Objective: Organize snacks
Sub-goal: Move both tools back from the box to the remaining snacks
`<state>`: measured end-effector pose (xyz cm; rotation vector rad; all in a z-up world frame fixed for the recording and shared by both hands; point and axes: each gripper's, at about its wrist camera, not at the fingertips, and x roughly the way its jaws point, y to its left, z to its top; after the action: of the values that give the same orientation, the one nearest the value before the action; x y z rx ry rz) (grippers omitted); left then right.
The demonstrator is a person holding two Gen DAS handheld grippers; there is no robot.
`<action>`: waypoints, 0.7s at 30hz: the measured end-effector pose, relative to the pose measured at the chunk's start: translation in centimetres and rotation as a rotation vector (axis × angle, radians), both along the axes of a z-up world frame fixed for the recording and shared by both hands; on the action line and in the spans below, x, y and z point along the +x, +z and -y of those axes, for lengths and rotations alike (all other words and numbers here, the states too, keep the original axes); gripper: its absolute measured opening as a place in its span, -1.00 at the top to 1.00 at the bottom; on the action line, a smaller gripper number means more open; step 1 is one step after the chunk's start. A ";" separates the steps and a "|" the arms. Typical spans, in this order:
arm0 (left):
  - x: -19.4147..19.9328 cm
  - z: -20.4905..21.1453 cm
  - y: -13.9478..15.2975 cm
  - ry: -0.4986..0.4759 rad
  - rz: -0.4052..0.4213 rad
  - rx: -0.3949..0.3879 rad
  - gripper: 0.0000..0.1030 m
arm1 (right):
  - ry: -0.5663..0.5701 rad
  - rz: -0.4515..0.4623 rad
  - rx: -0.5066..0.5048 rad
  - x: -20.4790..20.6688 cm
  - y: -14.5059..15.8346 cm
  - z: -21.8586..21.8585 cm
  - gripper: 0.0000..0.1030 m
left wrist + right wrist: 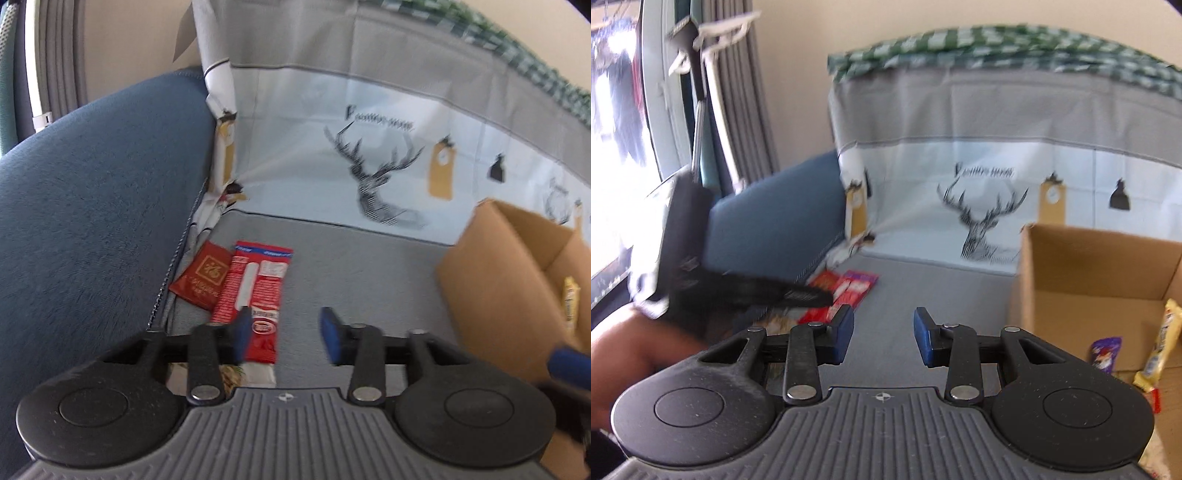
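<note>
Left gripper (284,334), jaws open over a red packet (255,295), may pinch the overlapping pouch (201,275) too; right gripper (883,334) hangs open, empty.

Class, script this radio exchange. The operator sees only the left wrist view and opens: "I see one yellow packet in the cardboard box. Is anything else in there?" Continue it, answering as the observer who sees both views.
Observer: Yes. The right wrist view shows a purple packet inside the cardboard box, left of the yellow packet.
Operator: Is the right claw carrying anything?
Observer: No. The right claw is open, with nothing between its fingers.
Operator: How does my left claw look from there?
Observer: The left claw reaches in from the left, its tip over the red packets.
</note>
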<state>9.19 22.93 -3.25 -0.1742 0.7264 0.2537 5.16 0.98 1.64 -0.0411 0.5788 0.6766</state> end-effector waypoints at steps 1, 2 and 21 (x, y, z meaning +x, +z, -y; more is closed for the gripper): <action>0.5 -0.2 -0.4 0.002 -0.010 0.004 -0.04 | 0.002 -0.012 -0.012 0.0 -0.3 -0.2 0.26; 1.1 -0.3 -0.8 0.007 -0.022 0.015 -0.10 | 0.004 -0.023 -0.018 0.1 -0.6 -0.4 0.25; 4.2 0.1 -4.7 -0.233 -0.191 -0.104 0.33 | -0.026 -0.142 -0.013 2.0 -2.9 -2.0 0.23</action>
<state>13.39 22.81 -7.92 -0.1634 0.9423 0.0099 7.17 3.03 -1.26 0.0020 0.7189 0.6540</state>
